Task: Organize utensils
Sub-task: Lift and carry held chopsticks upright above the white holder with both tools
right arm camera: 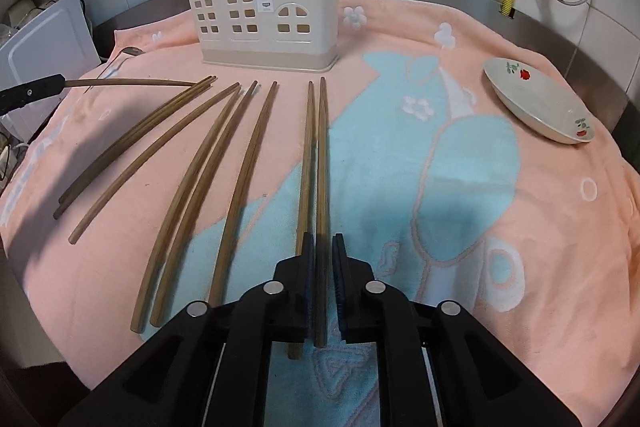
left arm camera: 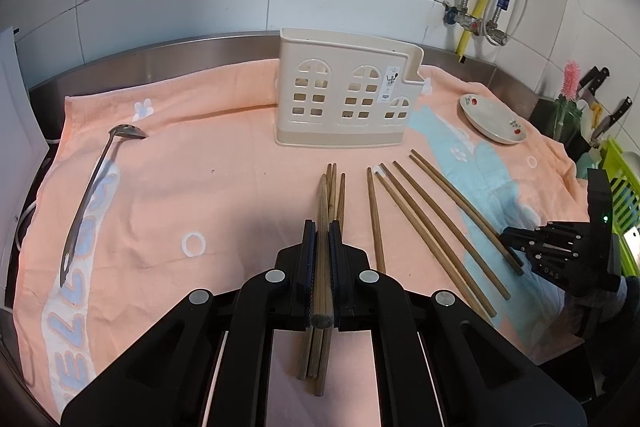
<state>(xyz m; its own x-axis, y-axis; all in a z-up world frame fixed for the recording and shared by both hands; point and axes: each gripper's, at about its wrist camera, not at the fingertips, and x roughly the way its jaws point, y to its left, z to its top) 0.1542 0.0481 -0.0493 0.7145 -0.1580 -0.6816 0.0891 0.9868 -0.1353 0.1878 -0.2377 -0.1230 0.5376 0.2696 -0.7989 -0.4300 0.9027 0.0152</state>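
Left to right. The slotted ladle point(left arm camera: 100, 183) lies at the towel's point(left arm camera: 200, 187) left edge, handle toward me, bowl toward the wall; from the right wrist only its bowl shows.

My left gripper point(left arm camera: 322, 227) is clamped on one chopstick point(left arm camera: 322, 247), lifted off the towel, long axis along the fingers, tip toward the holder point(left arm camera: 344, 95). Three loose chopsticks point(left arm camera: 335, 195) lie beneath it, partly hidden by the fingers.

Four more chopsticks point(right arm camera: 224, 167) fan out mid-towel, tips toward the holder. The holder stands upright at the back of the towel; I cannot see inside it.

My right gripper point(right arm camera: 322, 239) has its jaws nearly together around the rightmost chopstick point(right arm camera: 321, 167), which lies pointing at the holder, its near end hidden under the fingers. I cannot tell whether the pads press it. Its twin point(right arm camera: 306, 167) lies just beside.

The plate point(right arm camera: 536, 99) sits tilted at far right.
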